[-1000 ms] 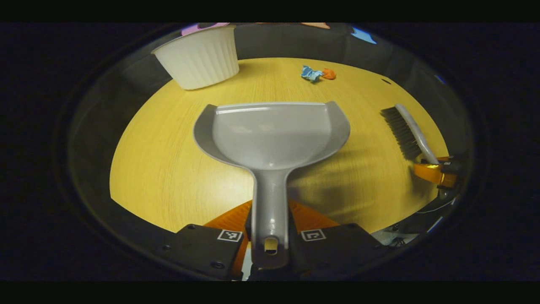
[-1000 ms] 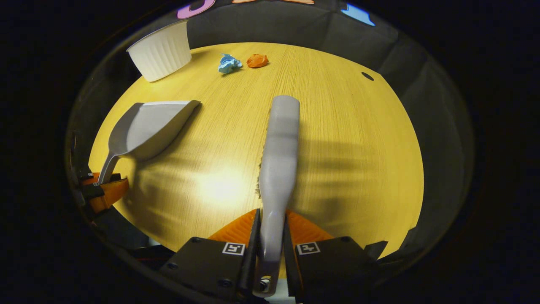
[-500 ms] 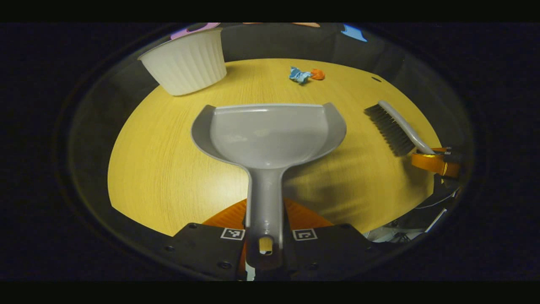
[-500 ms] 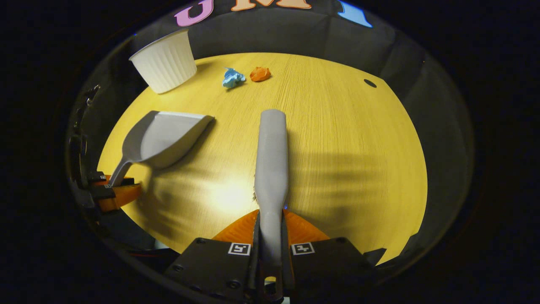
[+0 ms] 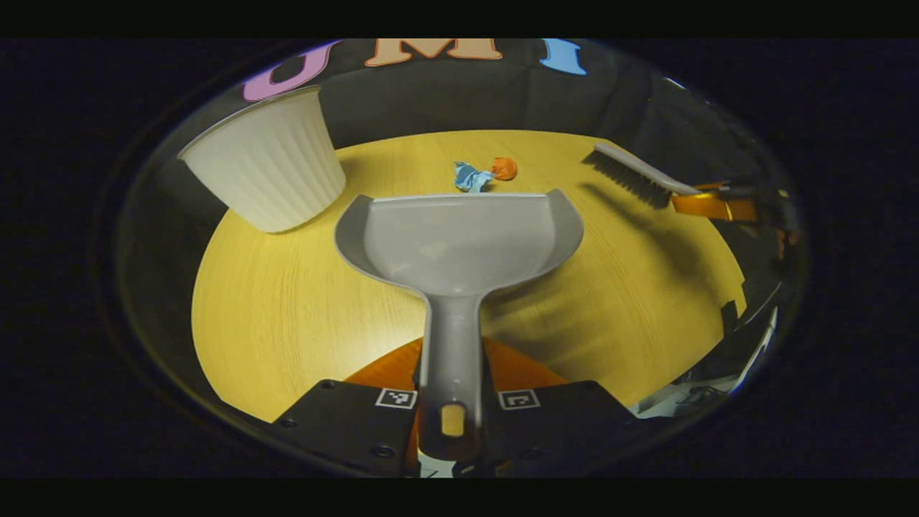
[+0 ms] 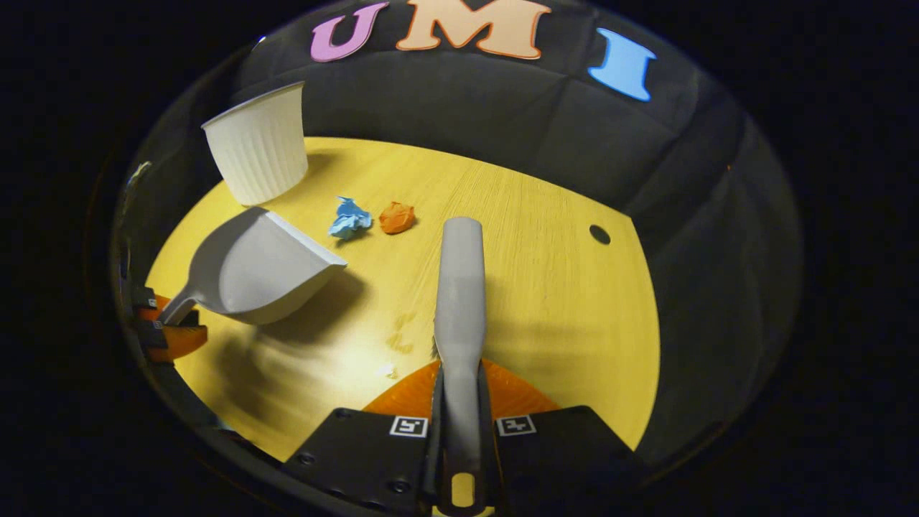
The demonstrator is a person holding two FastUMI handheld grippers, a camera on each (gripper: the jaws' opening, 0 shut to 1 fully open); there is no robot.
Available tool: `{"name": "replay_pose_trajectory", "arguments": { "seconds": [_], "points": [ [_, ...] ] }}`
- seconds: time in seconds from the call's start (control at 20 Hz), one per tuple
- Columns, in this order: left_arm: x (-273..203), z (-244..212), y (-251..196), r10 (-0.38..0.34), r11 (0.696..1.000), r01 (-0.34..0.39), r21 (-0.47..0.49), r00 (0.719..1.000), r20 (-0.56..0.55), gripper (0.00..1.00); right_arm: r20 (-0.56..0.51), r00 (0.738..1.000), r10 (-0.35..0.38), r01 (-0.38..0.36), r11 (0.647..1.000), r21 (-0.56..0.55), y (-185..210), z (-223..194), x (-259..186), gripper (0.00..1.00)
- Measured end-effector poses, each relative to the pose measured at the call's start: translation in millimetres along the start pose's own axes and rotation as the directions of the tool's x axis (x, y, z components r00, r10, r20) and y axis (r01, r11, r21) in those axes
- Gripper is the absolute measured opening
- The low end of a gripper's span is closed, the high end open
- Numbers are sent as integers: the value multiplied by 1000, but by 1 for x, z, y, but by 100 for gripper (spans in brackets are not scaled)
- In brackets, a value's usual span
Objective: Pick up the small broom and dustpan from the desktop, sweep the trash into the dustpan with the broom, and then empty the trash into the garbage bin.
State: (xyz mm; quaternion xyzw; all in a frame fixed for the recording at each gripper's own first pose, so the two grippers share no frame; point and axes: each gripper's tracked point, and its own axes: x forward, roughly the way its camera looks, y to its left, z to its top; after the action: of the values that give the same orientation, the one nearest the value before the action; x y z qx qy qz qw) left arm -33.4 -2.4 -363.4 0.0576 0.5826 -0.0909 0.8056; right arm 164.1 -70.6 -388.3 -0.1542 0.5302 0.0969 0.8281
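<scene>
With both tools gripped by their handles, you are set up for the sweep, judging by how they face the trash:

Left hand-held gripper (image 5: 451, 402): closed on the dustpan (image 5: 459, 237) handle, both fingers pressing it, so the pan reaches out ahead with its open lip toward the trash.

Dustpan position: it looks held above the table (image 5: 287, 316), casting a shadow below, lip just short of the scraps; the bin (image 5: 266, 172) stands to its left, close for the later emptying.

Right hand-held gripper (image 6: 459, 438): clamped on the broom (image 6: 459, 287) handle, the head pointing forward; from the left gripper view the bristles hang downward, ready to drag.

Trash: a blue scrap (image 6: 349, 219) and an orange scrap (image 6: 397, 217) lie side by side on the table, between the pan lip and the broom head.

Next, as a judgement: you need the lip down on the table and the broom behind the scraps, or they may slip underneath.
</scene>
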Motion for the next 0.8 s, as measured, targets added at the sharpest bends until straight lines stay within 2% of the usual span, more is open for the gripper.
{"name": "replay_pose_trajectory", "arguments": {
  "seconds": [0.05,0.1,0.2,0.35,0.4,0.5,0.55,0.7,0.8],
  "points": [
    [3,3,2,-3,1000,3,20,1000,-6,27,21,1000,-9,9,999,-31,-7,23,13,19],
    [7,5,3,-9,999,10,31,1000,-10,27,23,1000,-10,11,998,-69,-9,40,25,17],
    [14,8,5,-18,999,19,50,1000,-20,27,52,999,14,-6,989,-150,5,69,65,19],
    [17,9,5,-36,997,38,69,999,-32,27,36,996,84,-69,948,-310,28,99,99,19],
    [21,10,5,-42,996,44,72,999,-32,29,5,996,93,-85,929,-359,33,101,109,19],
    [28,10,6,-44,996,47,81,998,-38,27,-57,989,138,-149,887,-438,47,101,118,17],
    [28,11,7,-44,995,46,87,999,-31,27,-60,984,168,-177,862,-476,57,104,118,19],
    [25,14,5,-46,994,49,100,998,-31,27,-91,948,306,-305,786,-538,90,111,97,19],
    [26,14,5,-48,992,51,113,999,-25,27,-111,929,354,-344,712,-612,104,116,80,19]
  ]
}}
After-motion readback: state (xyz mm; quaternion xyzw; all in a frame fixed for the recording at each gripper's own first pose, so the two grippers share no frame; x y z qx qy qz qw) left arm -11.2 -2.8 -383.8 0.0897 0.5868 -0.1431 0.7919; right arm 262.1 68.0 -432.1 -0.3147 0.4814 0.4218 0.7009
